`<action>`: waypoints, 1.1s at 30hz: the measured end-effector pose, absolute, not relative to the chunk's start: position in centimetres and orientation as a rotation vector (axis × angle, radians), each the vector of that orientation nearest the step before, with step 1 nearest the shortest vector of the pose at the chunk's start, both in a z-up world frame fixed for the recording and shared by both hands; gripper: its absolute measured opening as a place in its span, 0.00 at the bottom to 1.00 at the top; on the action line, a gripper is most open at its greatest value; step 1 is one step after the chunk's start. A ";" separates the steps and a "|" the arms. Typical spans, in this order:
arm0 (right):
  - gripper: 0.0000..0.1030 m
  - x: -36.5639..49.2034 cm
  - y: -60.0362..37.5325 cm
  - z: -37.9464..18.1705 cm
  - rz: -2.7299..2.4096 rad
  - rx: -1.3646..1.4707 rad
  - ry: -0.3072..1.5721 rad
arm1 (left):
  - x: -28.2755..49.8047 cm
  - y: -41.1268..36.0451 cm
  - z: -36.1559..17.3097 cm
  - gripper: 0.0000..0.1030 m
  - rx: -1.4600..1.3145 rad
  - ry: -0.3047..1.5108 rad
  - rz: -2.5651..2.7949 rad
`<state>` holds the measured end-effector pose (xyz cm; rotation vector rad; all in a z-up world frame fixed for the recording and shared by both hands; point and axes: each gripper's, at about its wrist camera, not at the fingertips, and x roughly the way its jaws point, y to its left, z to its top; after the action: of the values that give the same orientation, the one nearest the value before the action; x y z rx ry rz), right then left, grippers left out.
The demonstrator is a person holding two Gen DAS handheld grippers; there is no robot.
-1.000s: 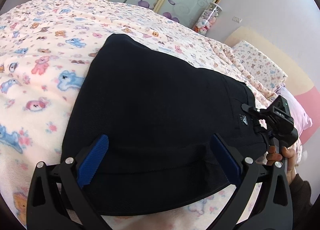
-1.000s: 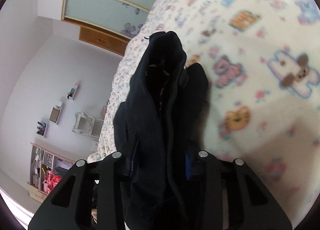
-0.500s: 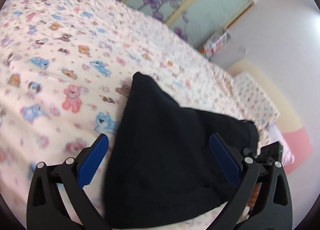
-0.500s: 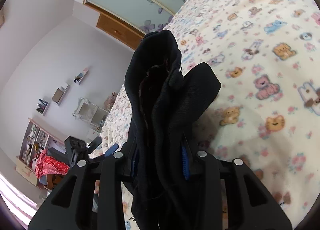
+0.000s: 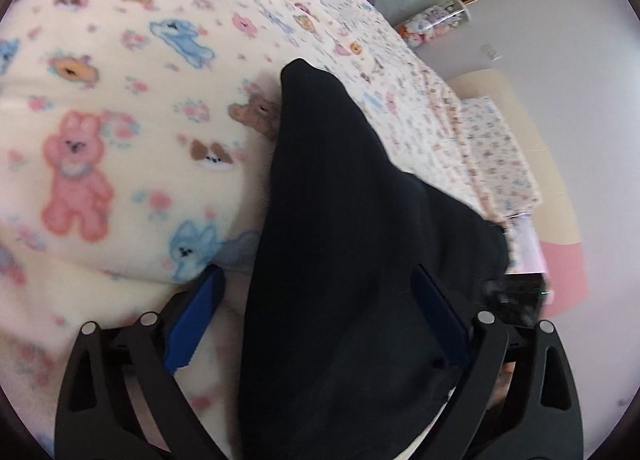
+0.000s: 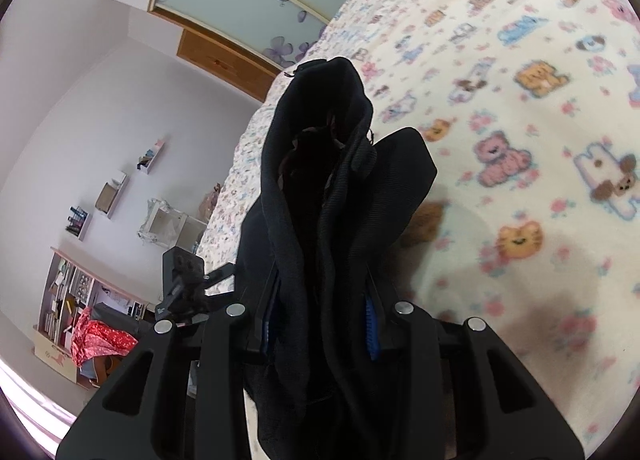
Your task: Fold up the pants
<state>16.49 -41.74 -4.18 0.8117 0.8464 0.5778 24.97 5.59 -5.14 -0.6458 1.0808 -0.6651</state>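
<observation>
Black gripper (image 5: 316, 320) frames, blue pads (image 5: 196, 316), silver screws.

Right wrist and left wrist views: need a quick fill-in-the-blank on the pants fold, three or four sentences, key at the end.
1. The right gripper is shut on a bunched part of the ____ pants.
2. The left gripper has its jaws ____, and they have just been closing a little, with the fabric between the pads but not pinched.
3. The pads on the gripper fingers are ____ in colour.
4. The pants lie on a blanket printed with cartoon ____.

Missing words: black; open; blue; animals
</observation>
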 end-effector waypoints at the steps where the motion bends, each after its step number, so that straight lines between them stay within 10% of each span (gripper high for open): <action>1: 0.34 16.5 -41.9 -4.4 0.574 0.818 0.849 | 25.0 5.8 -5.2 0.90 -0.674 1.066 -0.693; 11: 0.34 16.4 -42.7 -5.6 0.541 0.867 0.865 | 23.9 4.9 -4.4 0.73 -0.810 0.994 -0.869; 22: 0.37 15.8 -42.9 -6.5 0.513 0.847 0.871 | 23.8 4.5 -6.0 0.15 -0.856 1.055 -0.733; 33: 0.31 14.9 -41.4 -2.1 0.576 0.897 0.714 | 20.3 3.2 0.8 0.08 -0.709 0.852 -0.762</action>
<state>14.94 -41.44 -2.13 0.8974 0.7141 0.5765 20.32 3.22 0.78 -0.7088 0.8516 -0.7616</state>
